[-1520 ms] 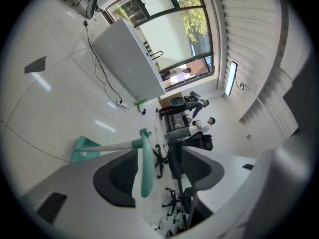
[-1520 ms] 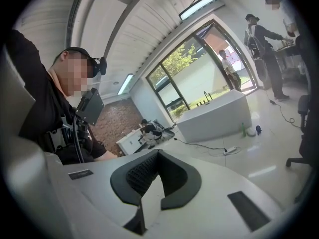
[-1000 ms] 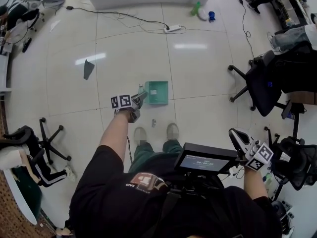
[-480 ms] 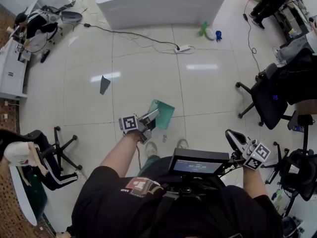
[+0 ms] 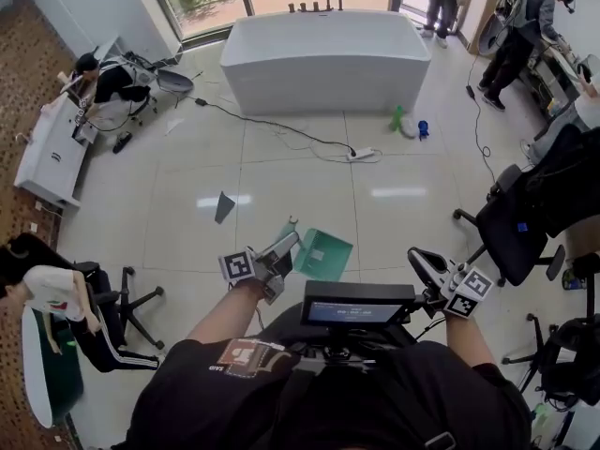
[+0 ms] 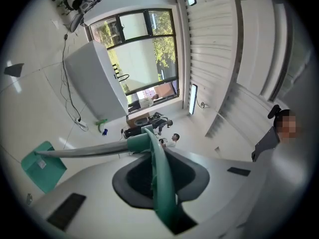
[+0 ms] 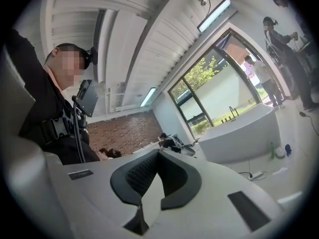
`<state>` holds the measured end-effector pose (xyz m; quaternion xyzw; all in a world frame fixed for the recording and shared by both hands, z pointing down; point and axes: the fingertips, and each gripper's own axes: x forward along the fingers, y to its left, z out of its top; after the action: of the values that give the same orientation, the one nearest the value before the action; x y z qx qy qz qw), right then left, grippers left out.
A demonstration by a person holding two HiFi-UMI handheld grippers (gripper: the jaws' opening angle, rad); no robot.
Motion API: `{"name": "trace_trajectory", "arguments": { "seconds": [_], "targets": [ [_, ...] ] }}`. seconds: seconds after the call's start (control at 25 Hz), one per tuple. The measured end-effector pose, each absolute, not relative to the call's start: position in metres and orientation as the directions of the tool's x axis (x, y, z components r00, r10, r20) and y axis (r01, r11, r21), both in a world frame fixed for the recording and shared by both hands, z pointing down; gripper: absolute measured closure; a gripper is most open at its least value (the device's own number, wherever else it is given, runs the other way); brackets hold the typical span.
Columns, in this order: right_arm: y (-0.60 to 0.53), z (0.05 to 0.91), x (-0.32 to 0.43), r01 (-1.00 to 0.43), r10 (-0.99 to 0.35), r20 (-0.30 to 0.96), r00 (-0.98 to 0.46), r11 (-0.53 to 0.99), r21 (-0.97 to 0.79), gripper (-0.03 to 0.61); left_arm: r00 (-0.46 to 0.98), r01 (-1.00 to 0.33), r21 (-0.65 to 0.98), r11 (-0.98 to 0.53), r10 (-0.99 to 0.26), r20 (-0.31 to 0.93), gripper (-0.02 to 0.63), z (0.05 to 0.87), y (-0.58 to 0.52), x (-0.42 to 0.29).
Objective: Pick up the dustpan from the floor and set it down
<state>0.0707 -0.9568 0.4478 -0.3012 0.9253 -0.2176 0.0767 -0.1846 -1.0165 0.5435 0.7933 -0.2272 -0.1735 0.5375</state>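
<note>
The green dustpan (image 5: 323, 254) hangs in the air in front of me, clear of the floor, with its pan tilted. My left gripper (image 5: 281, 249) is shut on its handle. In the left gripper view the green handle (image 6: 155, 176) runs between the dark pads (image 6: 130, 179) of the gripper (image 6: 149, 151). From there a grey shaft (image 6: 84, 151) leads out to the pan (image 6: 42, 166) at the lower left. My right gripper (image 5: 424, 265) is held level at the right, shut and empty, apart from the dustpan. In its own view the right gripper (image 7: 158, 156) has nothing between its pads.
A white bathtub (image 5: 323, 59) stands at the far side. A power strip (image 5: 361, 155) with its cable, a green bottle (image 5: 398, 118) and a dark scrap (image 5: 223, 206) lie on the tiled floor. Office chairs (image 5: 511, 218) stand at the right, and a seated person (image 5: 56, 293) is at the left.
My left gripper has lifted the dustpan off the floor and carried it up and forward. The right gripper has risen too, and the head view has tipped up to show the bathtub.
</note>
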Motion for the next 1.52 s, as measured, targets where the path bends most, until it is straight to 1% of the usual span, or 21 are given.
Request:
{"name": "trace_trajectory", "arguments": {
  "seconds": [0.12, 0.24, 0.48, 0.68, 0.8, 1.04, 1.24, 1.52],
  "targets": [
    [-0.945, 0.419, 0.062, -0.522, -0.59, -0.04, -0.806, 0.741, -0.422, 0.568, 0.826, -0.12, 0.939, -0.323, -0.557, -0.086, 0.56, 0.507, -1.0, -0.193],
    [-0.93, 0.401, 0.059, -0.527, -0.598, -0.06, -0.799, 0.745, -0.41, 0.568, 0.813, -0.078, 0.947, -0.313, -0.57, -0.121, 0.563, 0.489, -0.984, -0.202],
    [-0.926, 0.389, 0.074, -0.537, -0.606, -0.069, -0.792, 0.748, -0.39, 0.568, 0.806, -0.124, 0.937, -0.327, -0.585, -0.097, 0.56, 0.485, -0.99, -0.197],
    [-0.924, 0.389, 0.086, -0.544, -0.609, -0.069, -0.79, 0.748, -0.38, 0.568, 0.795, -0.138, 0.948, -0.286, -0.603, -0.067, 0.56, 0.492, -0.996, -0.189],
    [-0.922, 0.388, 0.084, -0.553, -0.618, -0.065, -0.783, 0.741, -0.381, 0.568, 0.79, -0.148, 0.952, -0.268, -0.611, -0.049, 0.56, 0.496, -0.995, -0.198],
    [-0.912, 0.388, 0.078, -0.556, -0.62, -0.067, -0.781, 0.741, -0.376, 0.568, 0.785, -0.13, 0.952, -0.277, -0.616, -0.071, 0.56, 0.494, -0.988, -0.207],
    [-0.89, 0.392, 0.101, -0.542, -0.608, -0.075, -0.79, 0.751, -0.378, 0.568, 0.769, -0.147, 0.949, -0.28, -0.635, -0.068, 0.56, 0.495, -0.965, -0.19],
    [-0.855, 0.406, 0.162, -0.477, -0.554, -0.1, -0.827, 0.784, -0.398, 0.568, 0.724, -0.164, 0.95, -0.264, -0.687, -0.066, 0.56, 0.495, -0.918, -0.13]
  ]
}}
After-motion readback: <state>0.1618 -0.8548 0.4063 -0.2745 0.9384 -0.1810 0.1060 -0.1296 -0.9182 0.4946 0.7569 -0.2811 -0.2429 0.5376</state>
